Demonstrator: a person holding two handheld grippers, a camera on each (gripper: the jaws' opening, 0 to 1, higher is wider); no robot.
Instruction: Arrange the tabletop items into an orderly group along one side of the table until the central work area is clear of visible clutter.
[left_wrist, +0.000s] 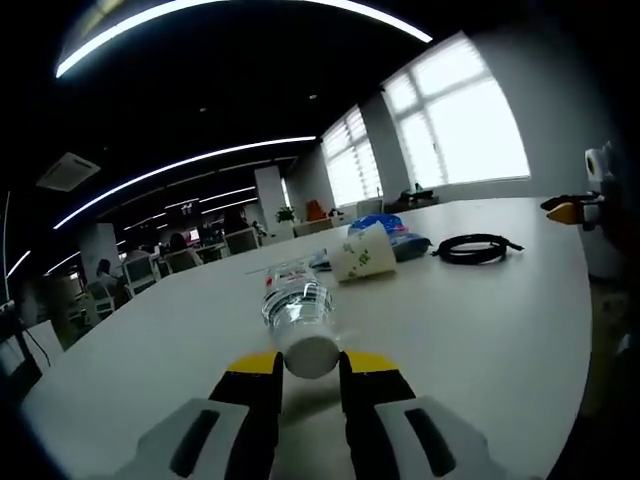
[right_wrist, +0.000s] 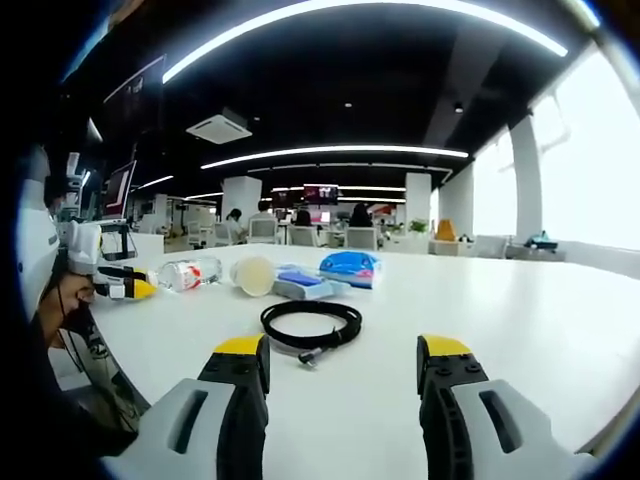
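Left gripper (left_wrist: 311, 372): jaws are closing on the capped end of a clear water bottle (left_wrist: 297, 310), gripping it as it lies on its side.
Right gripper (right_wrist: 343, 362): jaws are standing wide apart, holding nothing, hovering over the table.
White table (right_wrist: 520, 330): carrying everything.
Black coiled cable (right_wrist: 311, 323): lying just beyond the right jaws.
Blue packet (right_wrist: 349, 268): sitting farther back.
Paper cup (left_wrist: 364, 254): lying tipped over, just past the bottle.

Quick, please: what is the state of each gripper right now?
Left gripper: jaws closed on the lying water bottle.
Right gripper: open, holding nothing; the black cable lies ahead.
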